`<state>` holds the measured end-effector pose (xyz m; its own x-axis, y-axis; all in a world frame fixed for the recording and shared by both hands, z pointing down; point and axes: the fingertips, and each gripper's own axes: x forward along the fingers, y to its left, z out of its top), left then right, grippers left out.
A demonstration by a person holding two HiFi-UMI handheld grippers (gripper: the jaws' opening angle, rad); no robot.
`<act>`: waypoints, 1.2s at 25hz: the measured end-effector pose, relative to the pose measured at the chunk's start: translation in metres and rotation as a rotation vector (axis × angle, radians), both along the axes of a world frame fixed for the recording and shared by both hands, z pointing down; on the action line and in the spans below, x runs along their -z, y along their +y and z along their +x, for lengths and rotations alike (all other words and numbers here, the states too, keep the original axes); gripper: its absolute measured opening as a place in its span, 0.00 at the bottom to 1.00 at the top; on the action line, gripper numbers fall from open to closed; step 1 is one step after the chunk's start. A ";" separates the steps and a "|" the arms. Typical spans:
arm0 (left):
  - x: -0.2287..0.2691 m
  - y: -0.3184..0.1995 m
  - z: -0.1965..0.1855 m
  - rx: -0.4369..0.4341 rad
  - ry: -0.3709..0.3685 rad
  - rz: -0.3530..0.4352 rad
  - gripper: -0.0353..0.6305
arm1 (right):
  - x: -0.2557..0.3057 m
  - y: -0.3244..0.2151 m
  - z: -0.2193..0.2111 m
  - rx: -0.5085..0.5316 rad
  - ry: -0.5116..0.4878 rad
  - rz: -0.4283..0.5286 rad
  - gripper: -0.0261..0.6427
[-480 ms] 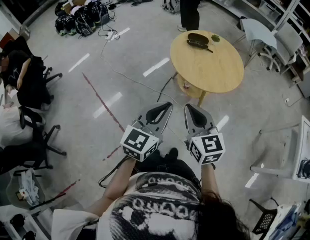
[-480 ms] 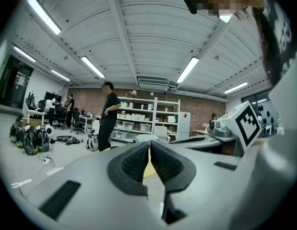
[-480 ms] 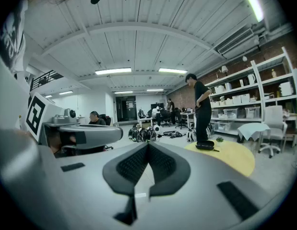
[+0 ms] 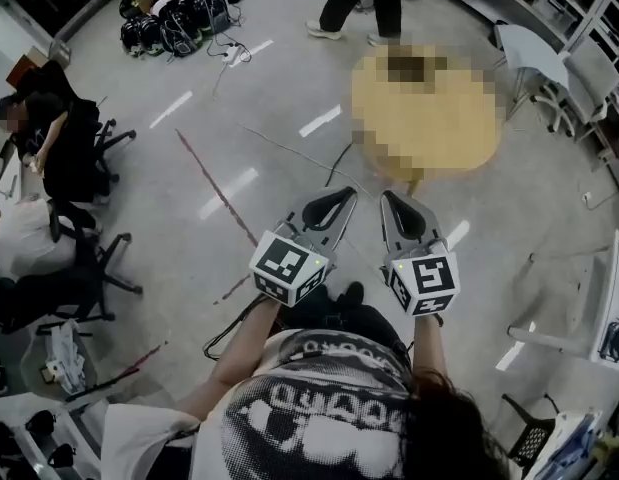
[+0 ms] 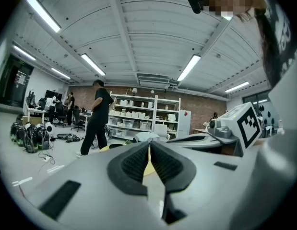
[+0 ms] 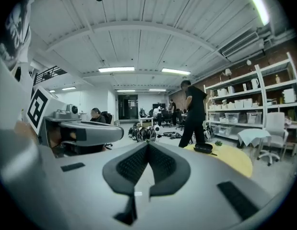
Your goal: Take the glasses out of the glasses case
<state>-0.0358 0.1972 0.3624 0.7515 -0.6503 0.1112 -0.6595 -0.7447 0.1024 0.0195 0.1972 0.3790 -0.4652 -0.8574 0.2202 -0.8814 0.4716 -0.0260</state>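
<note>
A black glasses case lies closed on a round yellow table several steps ahead, with a small green thing beside it. In the head view the table is too blurred to make out what lies on it. My left gripper and right gripper are held side by side in front of my chest, pointing toward the table and far short of it. In their own views the left gripper and the right gripper have their jaws closed tip to tip with nothing between them.
A person in black walks just beyond the table. White chairs and shelves stand to the right. Seated people and office chairs are at the left. Bags and cables lie on the floor between.
Both grippers have shifted slightly toward the table, still closed. The person beyond the table has gone from standing to a stride.
</note>
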 end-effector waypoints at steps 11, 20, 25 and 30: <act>-0.010 -0.015 0.037 0.023 -0.017 -0.005 0.08 | -0.013 -0.013 0.044 0.003 -0.020 -0.007 0.03; -0.019 -0.028 0.050 0.083 -0.065 -0.033 0.08 | -0.030 -0.031 0.061 0.052 -0.071 -0.053 0.03; -0.024 -0.048 0.035 0.127 -0.076 -0.049 0.08 | -0.035 -0.055 0.057 0.067 -0.088 -0.057 0.03; -0.028 -0.090 0.047 0.105 -0.095 -0.041 0.08 | -0.039 -0.094 0.068 0.054 -0.090 -0.061 0.03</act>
<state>0.0113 0.1077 0.3908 0.6644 -0.7182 0.2066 -0.7417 -0.6676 0.0645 0.0871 0.1031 0.4183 -0.5307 -0.8167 0.2265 -0.8475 0.5136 -0.1339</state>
